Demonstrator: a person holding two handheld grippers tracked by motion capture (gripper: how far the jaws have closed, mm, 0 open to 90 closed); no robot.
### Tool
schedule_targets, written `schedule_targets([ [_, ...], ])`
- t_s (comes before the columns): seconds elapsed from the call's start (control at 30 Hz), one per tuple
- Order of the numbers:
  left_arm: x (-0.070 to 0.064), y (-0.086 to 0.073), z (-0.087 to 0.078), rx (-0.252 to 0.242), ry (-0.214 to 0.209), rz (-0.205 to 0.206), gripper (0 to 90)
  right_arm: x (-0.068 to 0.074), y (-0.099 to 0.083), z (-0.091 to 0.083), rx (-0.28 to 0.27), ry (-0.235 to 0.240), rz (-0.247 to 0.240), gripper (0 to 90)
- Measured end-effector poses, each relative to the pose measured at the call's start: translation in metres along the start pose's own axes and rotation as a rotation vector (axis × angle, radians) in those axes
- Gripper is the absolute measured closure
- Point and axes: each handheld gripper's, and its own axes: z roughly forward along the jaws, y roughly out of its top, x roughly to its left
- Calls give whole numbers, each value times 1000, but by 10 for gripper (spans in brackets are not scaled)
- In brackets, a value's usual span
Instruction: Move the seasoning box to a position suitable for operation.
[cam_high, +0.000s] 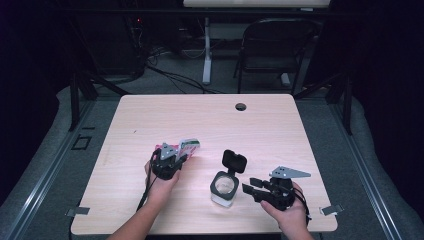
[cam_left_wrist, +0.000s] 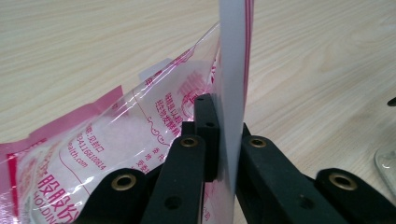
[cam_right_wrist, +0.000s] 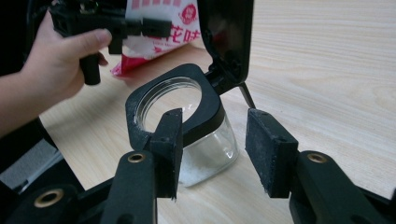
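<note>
A clear glass jar (cam_high: 223, 191) with a black collar and a raised black flip lid (cam_high: 234, 161) stands near the table's front. White grains lie in its bottom (cam_right_wrist: 198, 170). My left gripper (cam_high: 173, 159) is shut on the top edge of a pink and clear bag (cam_high: 187, 146) of white grains, held just above the table left of the jar. In the left gripper view the jaws pinch the bag's white seal strip (cam_left_wrist: 232, 88). My right gripper (cam_high: 248, 185) stands open just right of the jar, and the jar (cam_right_wrist: 205, 140) sits in front of its open jaws.
The light wooden table (cam_high: 280, 130) has a round cable hole (cam_high: 241, 106) near its far edge. A folding chair (cam_high: 272, 47) and a white desk leg (cam_high: 206, 50) stand on the floor beyond. Cables trail there too.
</note>
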Motion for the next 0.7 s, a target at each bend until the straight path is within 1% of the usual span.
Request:
schedule_targets([
  [0.03,1,1,-2,-2,3,4,900,0,2,-1,15,3,-7,569],
  [0.07,2,2,-5,0,5,10,900,1,4,-2,17,7,-6,569],
  [0.1,3,3,-8,-1,5,18,900,1,6,-3,21,14,-1,569],
  [0.17,4,4,-11,-11,8,17,900,1,10,-5,39,30,9,565],
  [0.23,6,6,-17,-16,11,28,900,0,16,-6,71,41,26,563],
  [0.27,6,7,-19,-20,12,28,900,0,17,-7,81,37,32,563],
  [0.37,9,11,-29,-33,14,40,900,-1,23,-8,101,49,45,563],
  [0.4,11,12,-33,-32,13,50,900,-1,25,-9,97,50,52,562],
  [0.47,12,15,-39,-40,18,59,900,-1,29,-10,99,50,46,557],
  [0.6,15,20,-49,-51,26,71,900,1,33,-10,111,27,7,545],
  [0.67,17,20,-52,-63,29,67,900,1,34,-10,114,23,8,545],
  [0.7,18,21,-53,-60,30,69,900,1,34,-9,100,30,12,546],
])
